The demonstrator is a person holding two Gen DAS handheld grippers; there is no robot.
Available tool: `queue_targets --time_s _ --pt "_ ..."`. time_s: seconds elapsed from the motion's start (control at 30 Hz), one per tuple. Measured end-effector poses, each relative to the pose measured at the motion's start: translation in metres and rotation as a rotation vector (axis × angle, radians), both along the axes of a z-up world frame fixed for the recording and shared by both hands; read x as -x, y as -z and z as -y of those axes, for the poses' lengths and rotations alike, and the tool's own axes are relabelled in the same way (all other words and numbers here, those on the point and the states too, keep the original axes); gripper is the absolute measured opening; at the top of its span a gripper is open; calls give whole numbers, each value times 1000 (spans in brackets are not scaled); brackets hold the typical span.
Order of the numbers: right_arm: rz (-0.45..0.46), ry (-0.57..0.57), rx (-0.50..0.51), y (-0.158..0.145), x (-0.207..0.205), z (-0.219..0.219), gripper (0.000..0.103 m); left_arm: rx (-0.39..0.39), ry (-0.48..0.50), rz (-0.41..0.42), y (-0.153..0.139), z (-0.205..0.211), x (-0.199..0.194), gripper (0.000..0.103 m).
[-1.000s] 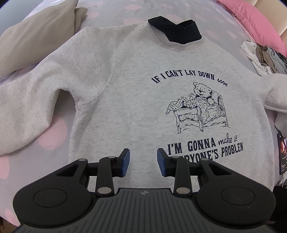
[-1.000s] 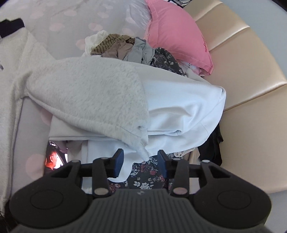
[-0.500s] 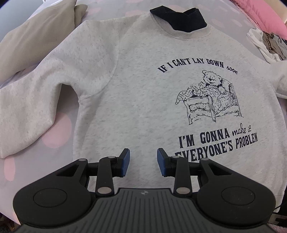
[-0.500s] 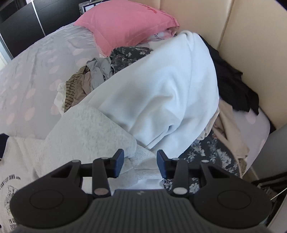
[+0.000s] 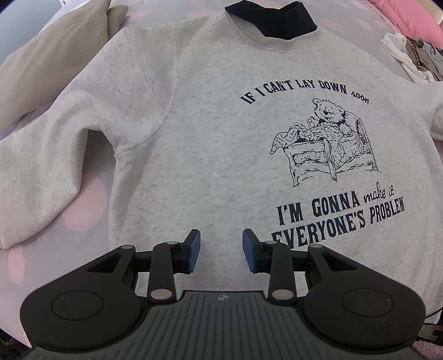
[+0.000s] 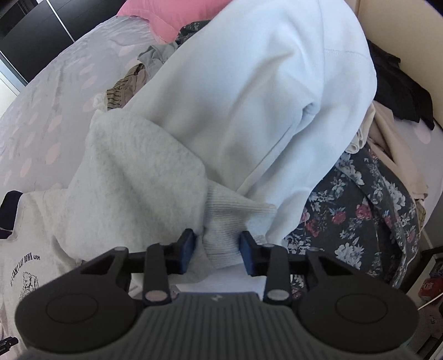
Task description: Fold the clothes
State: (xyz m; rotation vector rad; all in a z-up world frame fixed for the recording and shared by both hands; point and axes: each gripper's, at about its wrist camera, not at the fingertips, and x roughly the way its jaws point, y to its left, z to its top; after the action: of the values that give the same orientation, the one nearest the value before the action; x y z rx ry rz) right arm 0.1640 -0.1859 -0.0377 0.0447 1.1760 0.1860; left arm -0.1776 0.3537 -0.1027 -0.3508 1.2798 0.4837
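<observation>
Pale grey bedding [image 5: 91,238] printed with soft pink ovals covers the bed, and a heather-grey fleece sweatshirt [image 5: 216,144] lies face up on it, flat across the chest, with a navy inner collar [image 5: 270,19] standing out of its ribbed neck. Navy lettering and a line drawing of a bear in a bed [image 5: 326,141] fill the chest. Its sleeve on the camera's left angles down across the bedding below a beige cushion [image 5: 52,52]. The left gripper [image 5: 221,250] hangs above the lower front of the sweatshirt with its blue-padded fingers spread wide and nothing between them. In the right wrist view, the other sleeve [image 6: 133,177] runs up onto a heap of laundry, partly tucked under a smooth white sweatshirt [image 6: 249,97] draped over the pile. The right gripper [image 6: 217,250] has its fingers parted wide on either side of the sleeve's ribbed cuff [image 6: 232,221], the pads not pressed into it. A dark floral garment [image 6: 360,199], black cloth [image 6: 398,91] and a pink pillow [image 6: 166,13] surround the heap, against a cream padded headboard [image 6: 415,36].
</observation>
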Motion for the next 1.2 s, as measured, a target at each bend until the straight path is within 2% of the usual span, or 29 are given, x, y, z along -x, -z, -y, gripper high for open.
queue_targets --time_s 0.03,0.07,0.2,0.3,0.33,0.43,0.47,0.57,0.6,0.7,0.77,0.8,0.93,1.1,1.17,1.2 --pt "3 -6 1 -3 3 -1 29 0 -1 0 0 0 0 31" --pt "18 -15 19 -10 6 -4 26 -1 -2 1 0 0 0 31" --pt "143 -42 102 -52 22 -13 22 -2 -1 5 -1 0 0 31" --pt "310 -82 176 -99 33 -18 18 -4 2 2 -1 0 1 31" --pt "370 -85 214 -113 36 -20 1 -5 2 2 -1 0 1 31" --pt "577 -103 368 -149 47 -25 0 -5 3 7 -2 1 2 31" --pt "614 -101 386 -160 45 -22 0 -5 4 9 -3 1 2 31" --pt "518 -90 296 -163 32 -9 0 -7 5 10 -3 1 2 31" --pt "486 -94 279 -159 30 -7 0 -7 5 12 -4 2 2 31" --pt "407 -95 206 -134 24 -2 8 -8 5 18 -5 3 3 31" --pt "372 -83 177 -115 18 0 42 -10 3 13 -4 3 3 31" --pt "354 -77 163 -105 15 2 46 -11 1 11 -4 3 3 31" --pt "351 -35 187 -72 1 11 49 -14 -4 -6 1 3 4 31" --pt "339 67 28 -60 -19 33 49 -12 -3 -32 9 4 1 31" --pt "306 86 -10 -56 -25 35 40 -15 2 -38 10 5 0 31" --pt "275 89 -11 -54 -28 34 30 -16 5 -41 11 5 -1 31"
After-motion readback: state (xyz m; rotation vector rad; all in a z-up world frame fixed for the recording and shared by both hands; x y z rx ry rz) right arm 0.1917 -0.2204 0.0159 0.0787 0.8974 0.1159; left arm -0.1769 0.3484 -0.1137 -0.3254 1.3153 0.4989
